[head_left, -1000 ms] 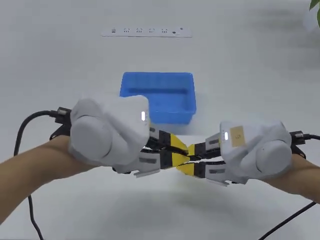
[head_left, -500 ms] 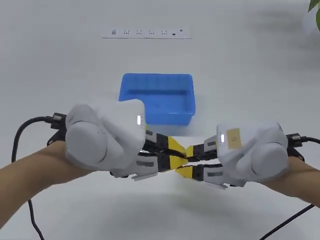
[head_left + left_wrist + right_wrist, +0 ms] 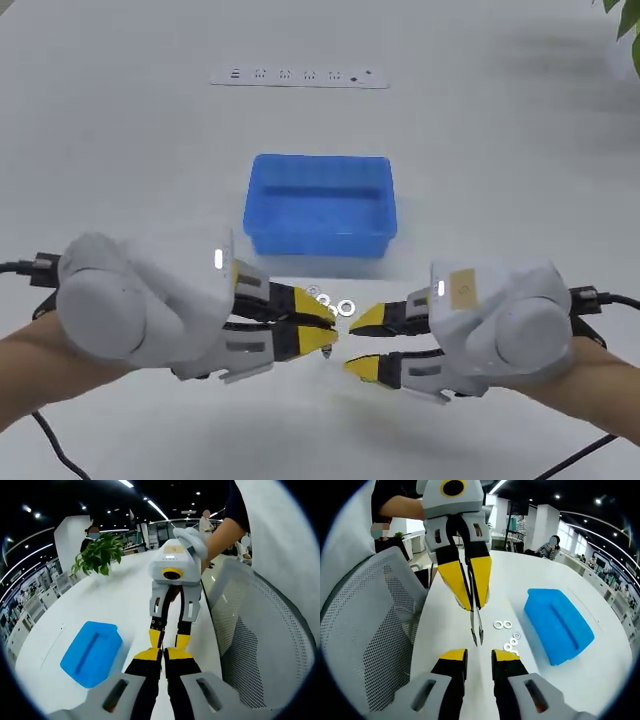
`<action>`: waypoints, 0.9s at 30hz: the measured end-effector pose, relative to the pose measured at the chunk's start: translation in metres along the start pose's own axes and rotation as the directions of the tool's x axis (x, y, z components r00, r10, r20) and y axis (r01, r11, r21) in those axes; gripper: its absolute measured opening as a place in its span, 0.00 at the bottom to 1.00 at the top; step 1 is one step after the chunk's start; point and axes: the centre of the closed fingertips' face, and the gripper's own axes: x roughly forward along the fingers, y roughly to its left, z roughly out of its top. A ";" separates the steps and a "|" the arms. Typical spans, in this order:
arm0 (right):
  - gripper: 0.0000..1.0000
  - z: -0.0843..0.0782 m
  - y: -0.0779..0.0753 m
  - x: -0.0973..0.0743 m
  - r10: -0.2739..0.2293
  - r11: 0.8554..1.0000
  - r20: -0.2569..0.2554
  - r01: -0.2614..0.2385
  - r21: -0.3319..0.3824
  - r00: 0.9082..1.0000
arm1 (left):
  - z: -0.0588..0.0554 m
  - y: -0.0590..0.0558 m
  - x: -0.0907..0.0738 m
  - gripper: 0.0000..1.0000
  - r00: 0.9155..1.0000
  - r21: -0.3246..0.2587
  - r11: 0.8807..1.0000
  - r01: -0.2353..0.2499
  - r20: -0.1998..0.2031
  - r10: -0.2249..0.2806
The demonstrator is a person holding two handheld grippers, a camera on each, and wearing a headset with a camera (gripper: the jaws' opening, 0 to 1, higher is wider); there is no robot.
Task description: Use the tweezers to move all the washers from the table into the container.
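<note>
We see the left gripper [image 3: 328,332] and the right gripper [image 3: 352,347] held low over the white bench [image 3: 500,150], tips facing each other and near one another. In the right gripper view the left gripper's yellow fingers [image 3: 480,580] are pressed together on a pair of metal tweezers [image 3: 476,626], whose thin points reach out past the fingers toward the bench; we cannot tell whether the points touch the surface. The right gripper's own fingers [image 3: 454,656] stand apart with nothing between them. The washers [image 3: 498,625] lie loose on the bench just beside the tweezers' points: two side by side, and a small cluster of others [image 3: 512,641] near them. From the head view they sit between the gripper tips and the blue container [image 3: 320,241], which stands just beyond them with its near wall toward us. A white power strip [image 3: 298,76] lies well beyond the container. A grey mesh chair [image 3: 370,630] stands beside the bench.
</note>
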 end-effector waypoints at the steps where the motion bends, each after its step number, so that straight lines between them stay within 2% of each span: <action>1: 0.22 0.002 0.000 0.001 -0.001 1.000 0.007 0.001 0.005 1.000 | -0.002 0.002 -0.004 0.06 1.000 -0.005 1.000 -0.011 -0.002 0.011; 5: 0.25 0.007 -0.001 0.006 0.002 1.000 0.021 -0.002 0.017 1.000 | -0.010 0.013 -0.013 0.06 0.999 -0.024 0.998 -0.051 -0.008 0.051; 13: 0.26 0.012 -0.005 0.010 0.000 1.000 0.029 -0.001 0.015 1.000 | -0.020 0.039 -0.018 0.06 0.997 -0.039 0.996 -0.077 -0.010 0.077; 16: 0.26 0.010 -0.006 0.010 0.000 1.000 0.028 -0.001 0.021 1.000 | -0.021 0.042 -0.018 0.06 0.997 -0.046 0.996 -0.075 -0.007 0.075; 27: 0.26 0.008 -0.008 0.010 -0.002 0.999 0.023 0.001 0.034 1.000 | -0.020 0.041 -0.014 0.06 0.998 -0.055 0.997 -0.056 0.002 0.056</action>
